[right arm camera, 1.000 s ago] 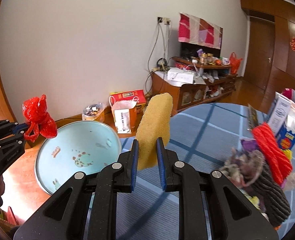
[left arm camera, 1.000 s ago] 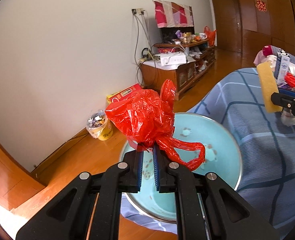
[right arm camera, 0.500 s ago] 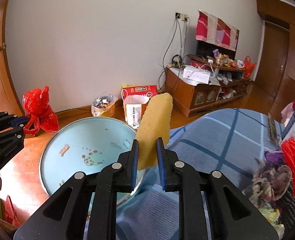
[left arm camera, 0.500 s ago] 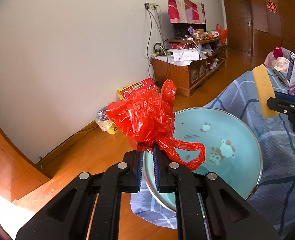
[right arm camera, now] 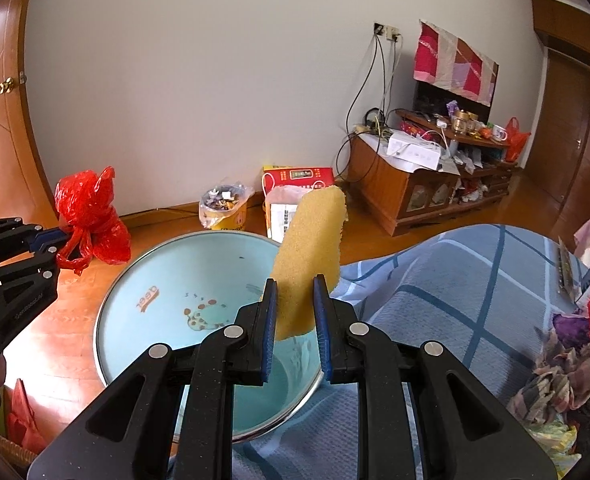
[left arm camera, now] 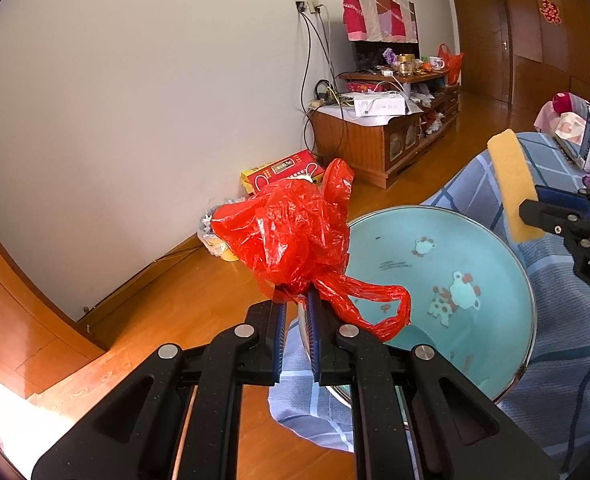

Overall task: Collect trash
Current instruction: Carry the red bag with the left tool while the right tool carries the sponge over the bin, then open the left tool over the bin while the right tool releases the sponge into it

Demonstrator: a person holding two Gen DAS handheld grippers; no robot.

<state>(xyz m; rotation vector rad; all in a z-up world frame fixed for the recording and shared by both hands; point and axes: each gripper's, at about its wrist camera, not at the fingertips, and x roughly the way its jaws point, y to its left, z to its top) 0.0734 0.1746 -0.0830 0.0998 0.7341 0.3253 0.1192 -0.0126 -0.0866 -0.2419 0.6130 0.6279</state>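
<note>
trash here comes in two bits, and both are already being carried: a crumpled red plastic bag [left arm camera: 291, 232] is pinched at its knotted neck by the left gripper [left arm camera: 297, 300], and a yellow sponge strip [right arm camera: 309, 256] is clamped near its lower end by the right gripper [right arm camera: 293, 312], jaws pressed onto its sides. both are held up in the air near the light blue basin [left arm camera: 455, 280], which is sat on the blue checked cloth [right arm camera: 435, 272] at the table edge; the sponge is poised over the basin's rim, while the bag looks more out over the wooden floor [left arm camera: 167, 308], though depth is hard to judge. the bag can be reckoned very light, floppy and a bit slick, so the bunched knot is the right spot to be gripped, since loose film would likely just slide out. one handle loop is left dangling and could get snagged. the sponge is probably soft and springy, nearly weightless, and is seen squashed a little between the pads; held low like that, its top may wobble, so a grip nearer the middle might be steadier. nothing fragile is involved, so a firm squeeze should be tolerated fine.
</note>
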